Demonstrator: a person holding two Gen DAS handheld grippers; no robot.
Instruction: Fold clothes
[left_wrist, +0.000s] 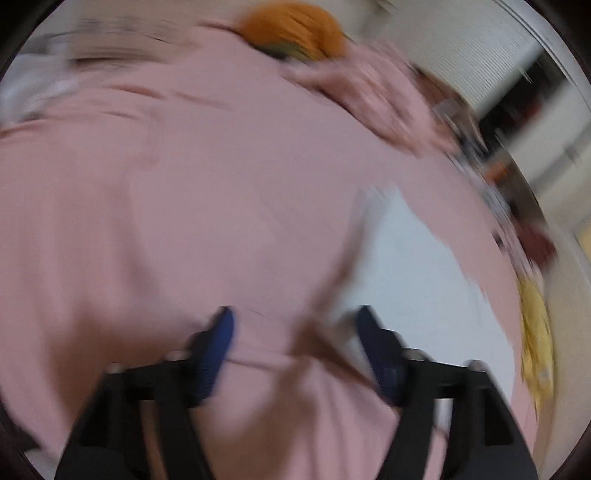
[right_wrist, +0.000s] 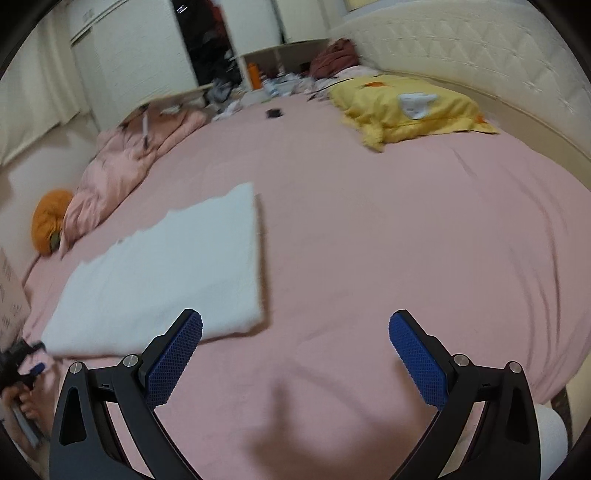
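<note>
Right wrist view, far left edge: left tongs (right_wrist: 35, 369) small and blurred beside the lower corner of the cloth; a hand below them.

Left of centre: white rectangular soft cloth (right_wrist: 166, 273), lying flat on the pink bed sheet (right_wrist: 369, 240), reaching from lower left toward frame centre. Right-hand edge straight and clean; upper left edge ragged or stepped, which suggests layers already laid over each other. Judged partly folded.

Upper left: orange rounded cushion (right_wrist: 50, 218) against a crumpled pink quilt (right_wrist: 125, 162). Upper right: yellow pillow (right_wrist: 410, 107) below the padded cream headboard (right_wrist: 498, 48).

Bottom of frame: right tongs (right_wrist: 295, 354) wide apart, nothing between the blue pads, hovering over bare sheet just right of the cloth's near corner.

Left wrist view, heavily blurred: left tongs (left_wrist: 295, 350) parted, pads clear of any fabric; a fold of pink sheet runs beneath them. White cloth (left_wrist: 413, 258) sits right of centre.

Handling, as judgement: light, limp, no stiffness; will sag and slide on the sheet if dragged. Best taken by pinching two corners of one short edge, both layers together, lifting low to keep edges aligned.
</note>
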